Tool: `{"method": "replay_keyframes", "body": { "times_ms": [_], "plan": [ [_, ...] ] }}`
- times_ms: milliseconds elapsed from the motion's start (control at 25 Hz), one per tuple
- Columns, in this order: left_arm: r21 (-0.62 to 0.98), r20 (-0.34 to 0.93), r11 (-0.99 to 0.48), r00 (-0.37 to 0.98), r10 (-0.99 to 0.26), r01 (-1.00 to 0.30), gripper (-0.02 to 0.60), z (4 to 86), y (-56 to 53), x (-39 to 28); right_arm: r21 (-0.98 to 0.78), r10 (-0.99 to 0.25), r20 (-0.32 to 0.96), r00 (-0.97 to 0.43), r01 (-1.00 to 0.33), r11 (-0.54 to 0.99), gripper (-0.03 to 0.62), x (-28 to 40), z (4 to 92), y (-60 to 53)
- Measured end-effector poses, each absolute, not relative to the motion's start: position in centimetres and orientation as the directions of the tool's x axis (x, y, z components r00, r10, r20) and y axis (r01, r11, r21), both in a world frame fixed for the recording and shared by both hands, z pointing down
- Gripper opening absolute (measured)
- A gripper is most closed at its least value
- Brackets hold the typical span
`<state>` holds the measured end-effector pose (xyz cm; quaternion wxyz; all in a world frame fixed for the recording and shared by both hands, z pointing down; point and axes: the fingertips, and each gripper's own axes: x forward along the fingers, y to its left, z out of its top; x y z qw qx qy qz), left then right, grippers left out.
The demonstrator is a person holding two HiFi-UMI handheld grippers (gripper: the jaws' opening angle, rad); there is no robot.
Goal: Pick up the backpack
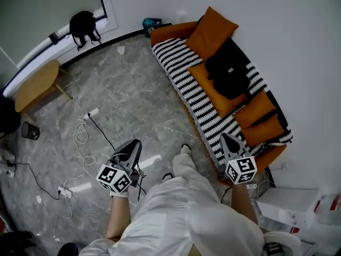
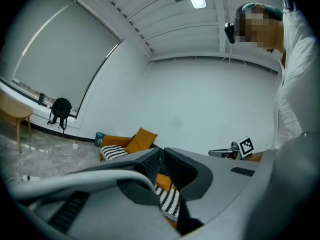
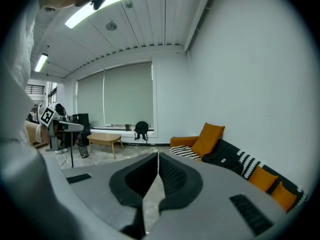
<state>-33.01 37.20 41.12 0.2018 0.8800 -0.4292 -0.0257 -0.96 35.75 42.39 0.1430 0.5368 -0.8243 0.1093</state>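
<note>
A black backpack lies on the sofa, which has a black-and-white striped cover and orange cushions. In the right gripper view the backpack is to the right of my jaws. My right gripper is shut and empty, close to the sofa's near end. My left gripper hangs over the floor left of the sofa, with a narrow gap between its jaws and nothing in it. The left gripper's jaws hide most of the sofa.
A second black backpack hangs at the window sill. A wooden table and a black bin stand at the left. Cables and a power strip lie on the marble floor. White boxes sit at the lower right.
</note>
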Motion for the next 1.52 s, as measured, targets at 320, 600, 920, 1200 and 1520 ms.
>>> {"method": "replay_keyframes", "body": {
  "times_ms": [320, 600, 920, 1200, 1520],
  "plan": [
    [0.353, 0.137, -0.593, 0.667, -0.732, -0.723, 0.048, 40.1, 28.3, -29.5, -0.041, -0.859, 0.338, -0.385, -0.918, 0.395, 0.021, 1.3, 42.7, 26.3],
    [0.347, 0.061, -0.7, 0.76, -0.647, -0.624, 0.048, 37.5, 18.2, -21.1, 0.018, -0.858, 0.35, -0.377, -0.913, 0.408, 0.021, 5.8, 42.6, 18.4],
    [0.355, 0.039, -0.709, 0.768, -0.64, -0.609, 0.048, 37.5, 11.5, -16.6, 0.025, -0.846, 0.365, -0.389, -0.904, 0.426, 0.021, 8.9, 44.0, 12.1],
    [0.396, 0.069, -0.696, 0.775, -0.628, -0.599, 0.048, 39.5, 6.5, -16.5, -0.014, -0.824, 0.412, -0.388, -0.907, 0.42, 0.021, 8.9, 46.4, 7.6],
    [0.419, 0.073, -0.736, 0.828, -0.556, -0.532, 0.048, 40.3, -3.2, -16.9, -0.05, -0.827, 0.44, -0.351, -0.929, 0.368, 0.021, 7.7, 47.0, -0.8]
  ]
}}
